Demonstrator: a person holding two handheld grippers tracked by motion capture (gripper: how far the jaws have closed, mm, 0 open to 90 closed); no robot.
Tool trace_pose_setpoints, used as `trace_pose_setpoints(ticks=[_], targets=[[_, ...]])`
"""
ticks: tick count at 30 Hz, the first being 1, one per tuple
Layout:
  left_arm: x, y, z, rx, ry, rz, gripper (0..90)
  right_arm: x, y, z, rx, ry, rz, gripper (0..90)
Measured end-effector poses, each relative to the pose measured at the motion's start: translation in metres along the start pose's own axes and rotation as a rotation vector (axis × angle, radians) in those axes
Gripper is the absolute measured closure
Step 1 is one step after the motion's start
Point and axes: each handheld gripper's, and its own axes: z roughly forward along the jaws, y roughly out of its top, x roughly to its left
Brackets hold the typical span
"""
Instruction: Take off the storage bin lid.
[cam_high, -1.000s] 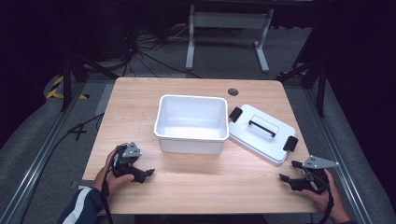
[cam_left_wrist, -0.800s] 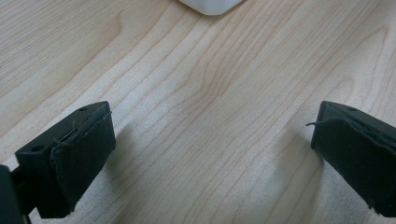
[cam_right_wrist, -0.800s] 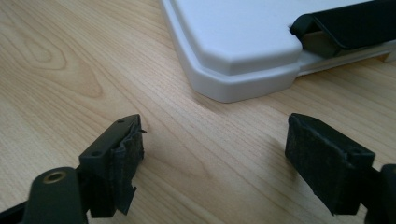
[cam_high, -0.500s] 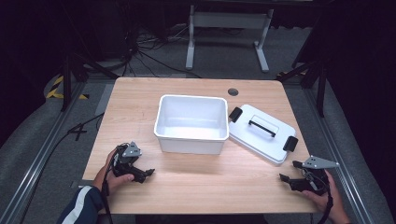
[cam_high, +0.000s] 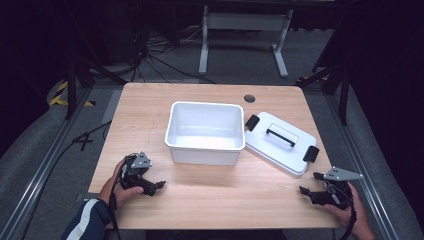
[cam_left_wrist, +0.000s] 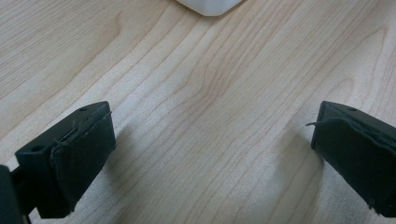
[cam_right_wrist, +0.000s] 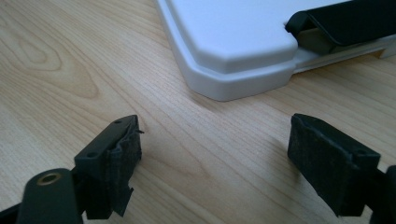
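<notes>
White lid lies flat on the surface, handle up, just right of the white bin and touching or nearly touching its right wall; hard to tell which. Lid sits skewed to the bin, probably so both ends stay open to a grasp. Smooth matte plastic, rounded corners, stepped rim, black bar handle on top, a black latch clip at each short end. In the right gripper view the near lid corner and one black clip sit just ahead of the jaws.

Bin is open and empty, a rectangular tub with glossy inner walls and a rolled lip, mid-surface. A corner of it peeks into the top of the left gripper view.

Right gripper rests near the front right edge, pointed left, close to the lid's near corner, not touching. Jaws wide, nothing between them, black padded faces a bit frayed. Left gripper rests front left, near the bin, apart from it. Jaws wide as well, bare wood between. Both look parked low on the surface, likely a ready pose.

Surface is pale wood-grain laminate with a round cable hole at the back. Judging by the layout, the lid goes on the bin next.
</notes>
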Motion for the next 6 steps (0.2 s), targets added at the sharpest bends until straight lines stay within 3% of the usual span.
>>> trace_pose_setpoints(ticks=[6], targets=[[0.0005,0.0013,0.0014,-0.002,0.002,-0.003,0.1,-0.0002,0.0000,0.0002,0.000,-0.002,0.002,17.2]])
